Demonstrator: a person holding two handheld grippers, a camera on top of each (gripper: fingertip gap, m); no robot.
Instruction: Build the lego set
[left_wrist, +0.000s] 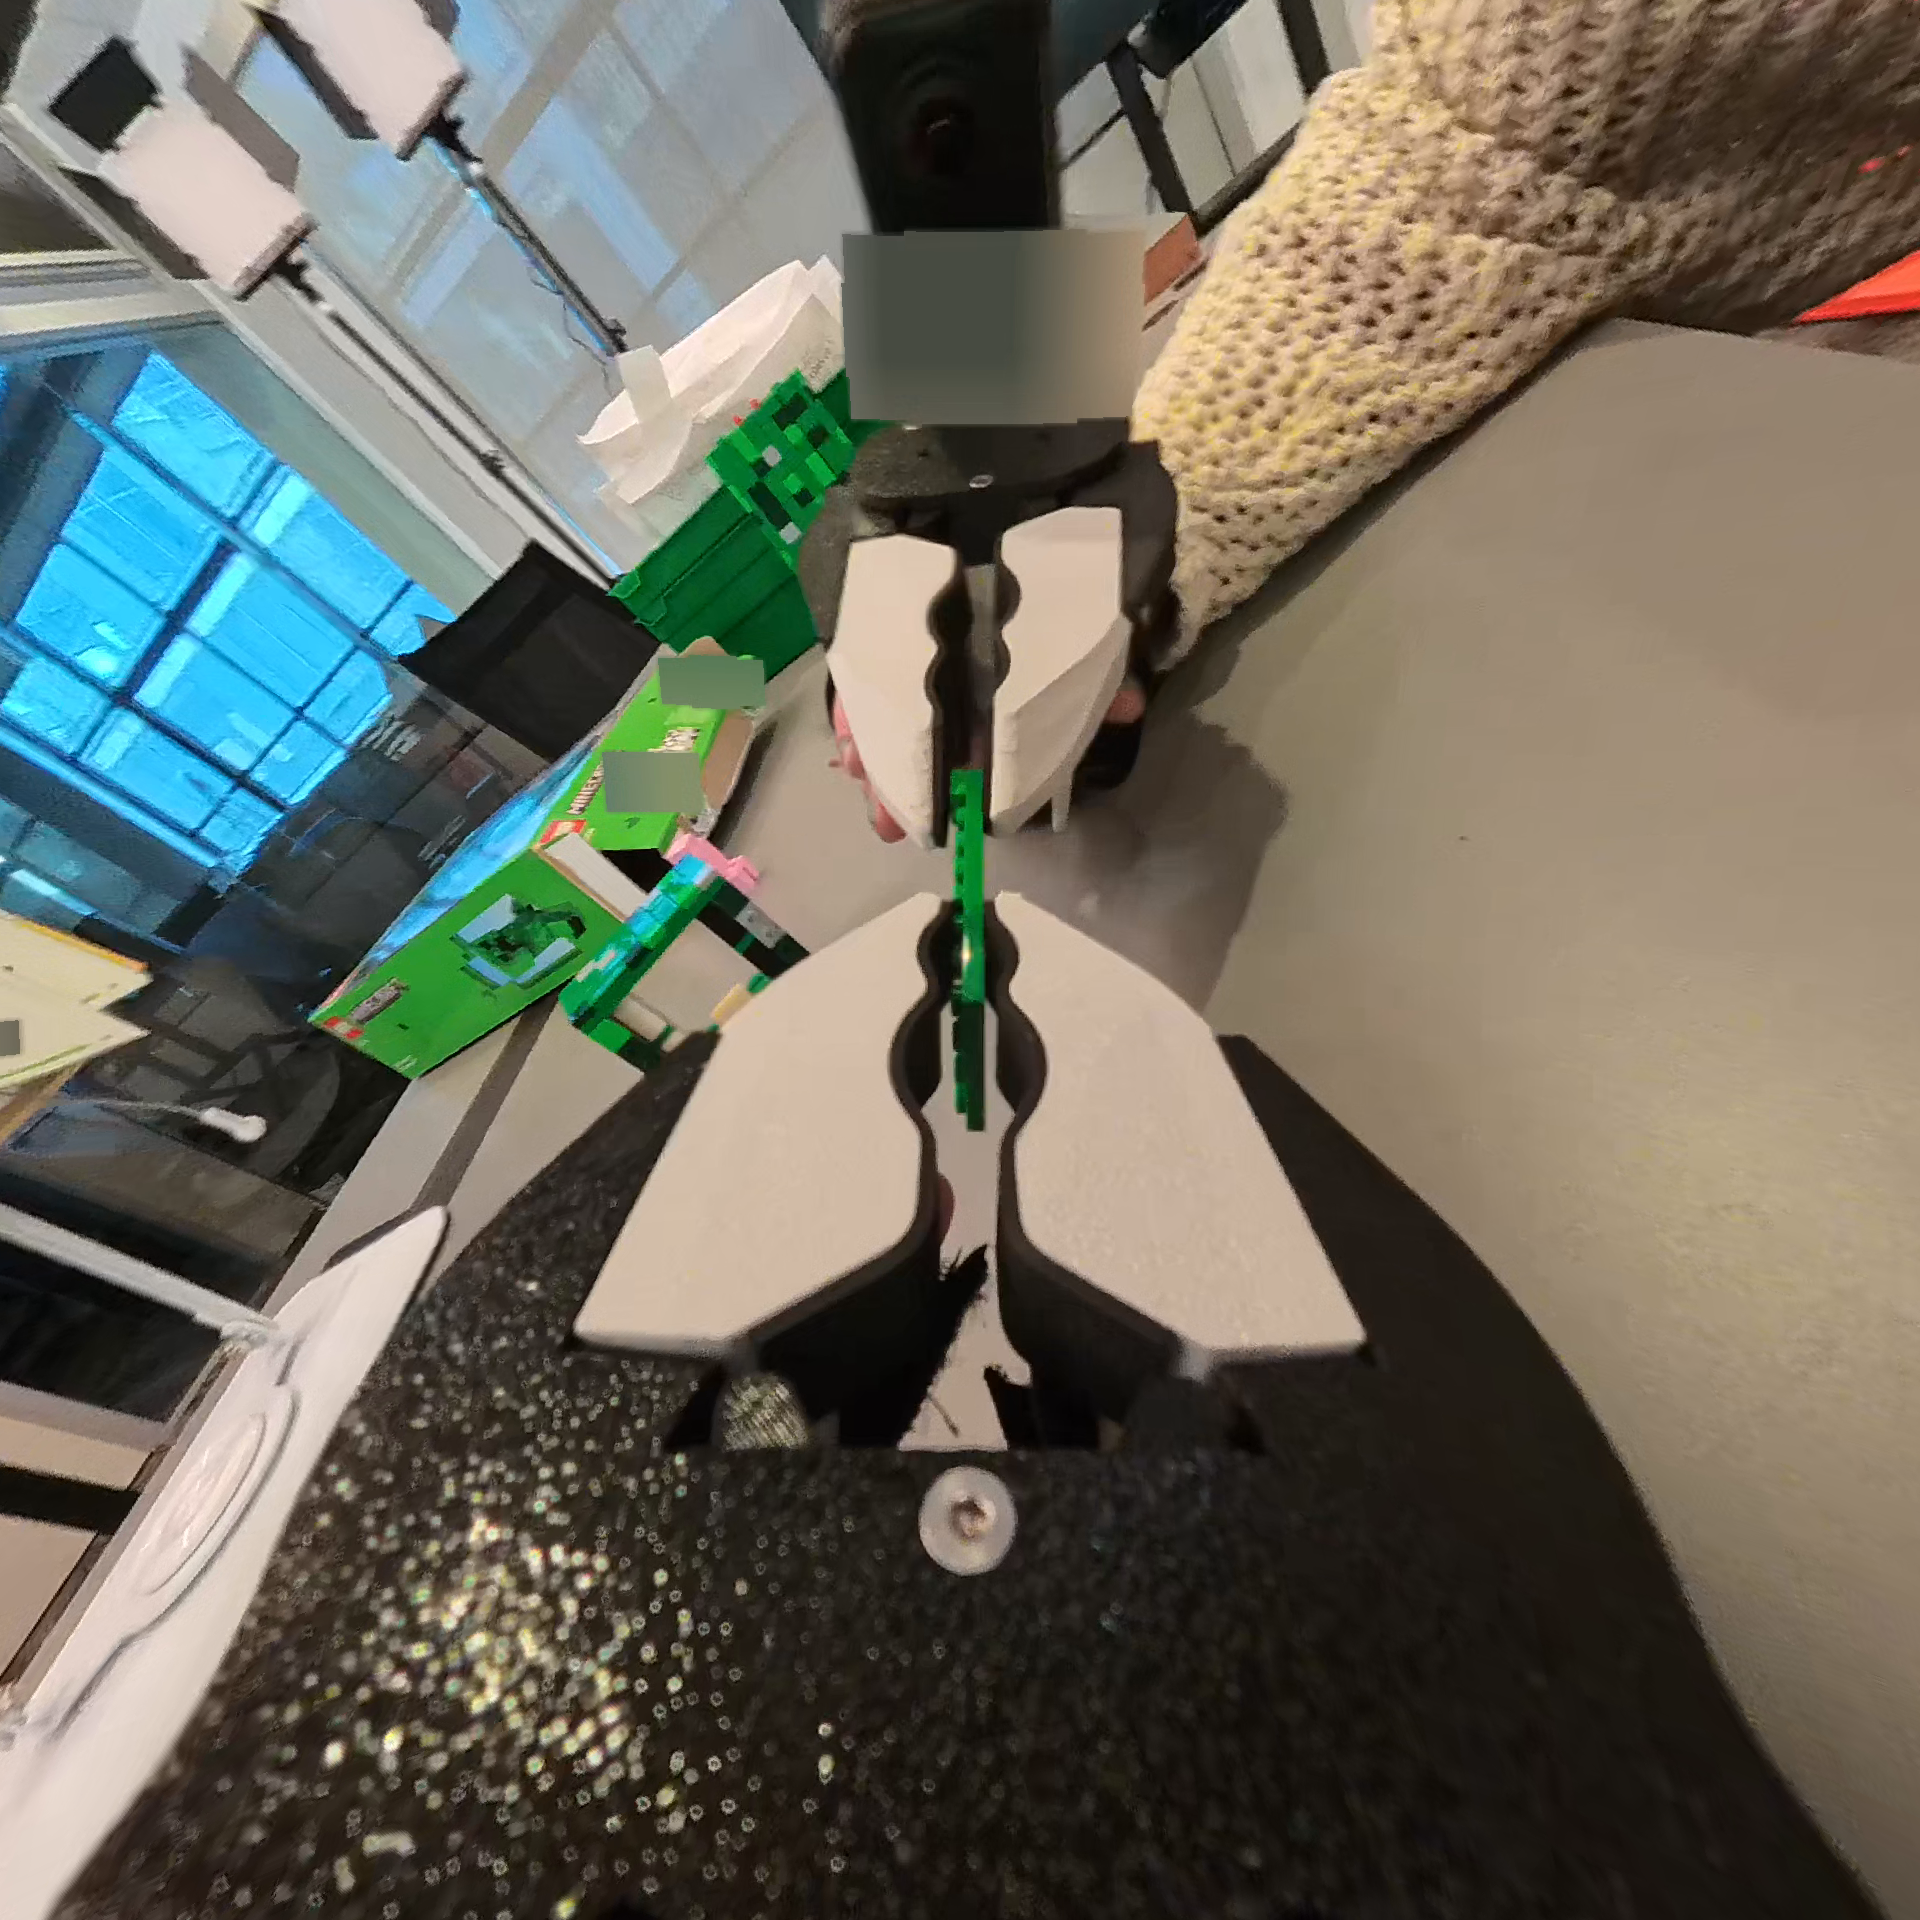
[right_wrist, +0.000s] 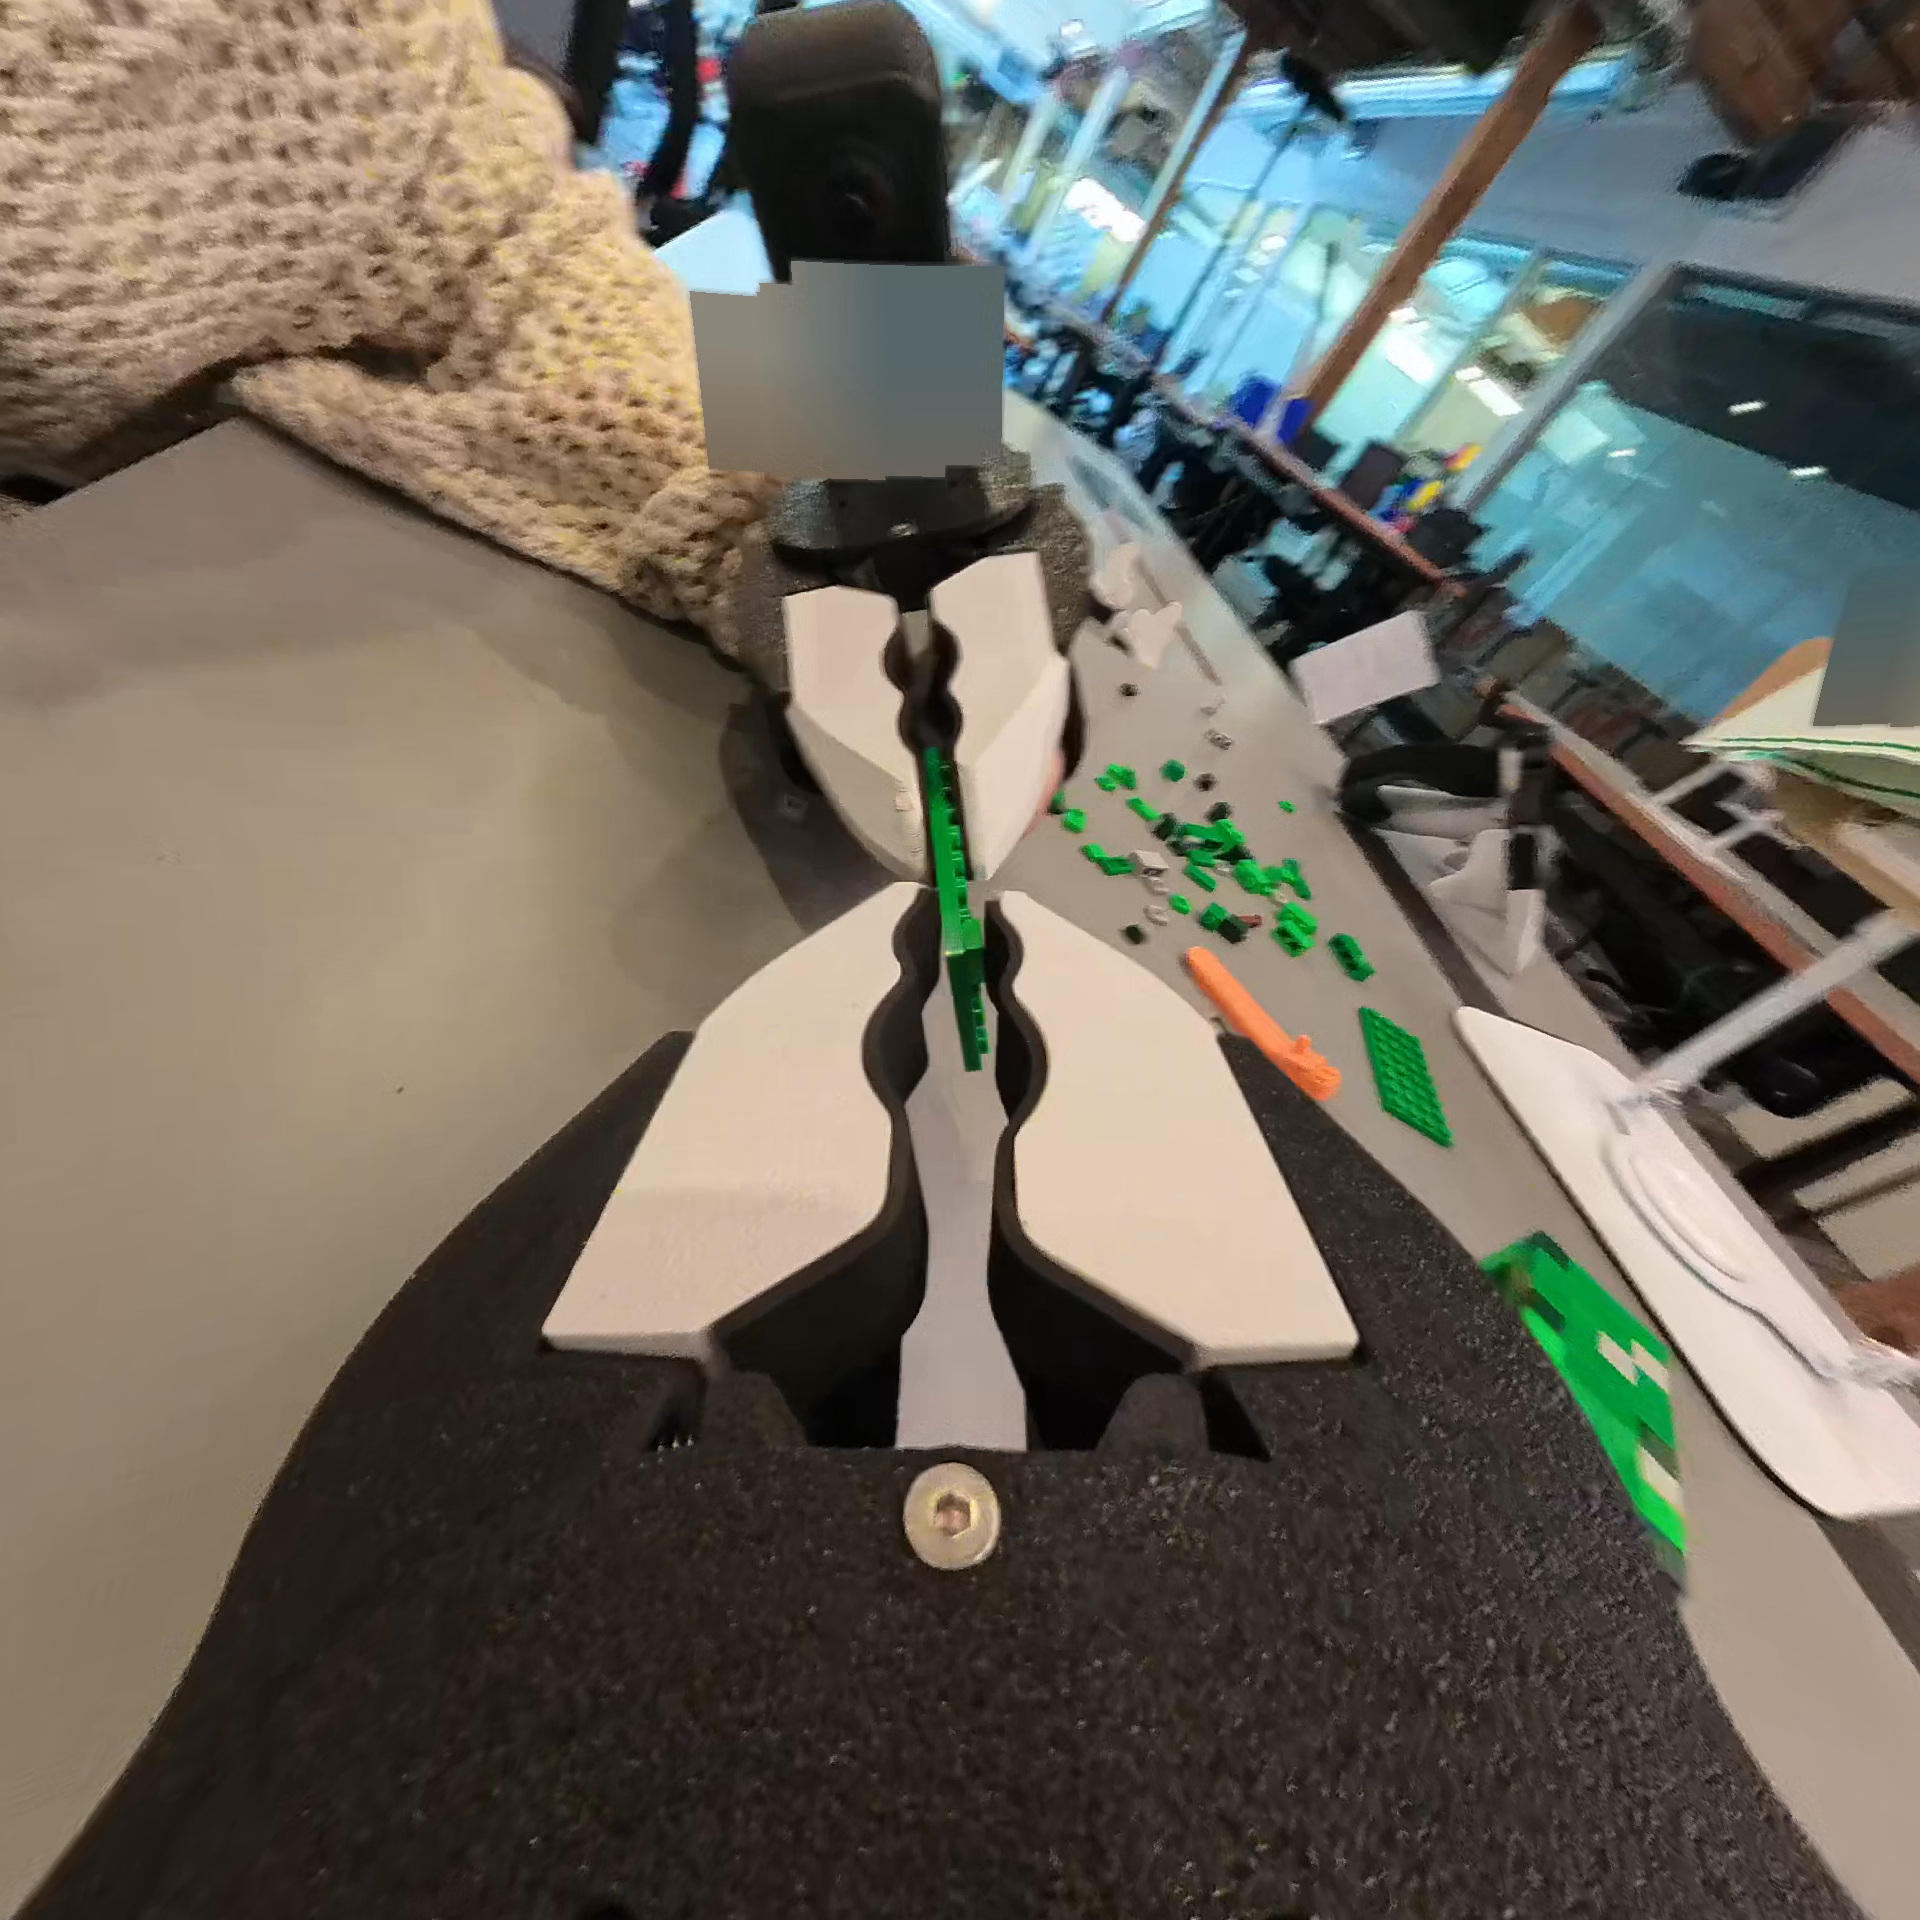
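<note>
Left wrist view, left tool (left_wrist: 961, 914) and right tool (left_wrist: 961, 821) clenched on green plate (left_wrist: 969, 883) ends, edge-on, lengthwise between them

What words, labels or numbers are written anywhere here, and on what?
Green box on the table: printed logos and lettering, which I don't quote.
White paper bag behind it: faint print, too small to read.
White sheet in the background: too blurred to read.
Green plate, gripped by left gripper and right gripper: no writing visible.
</note>
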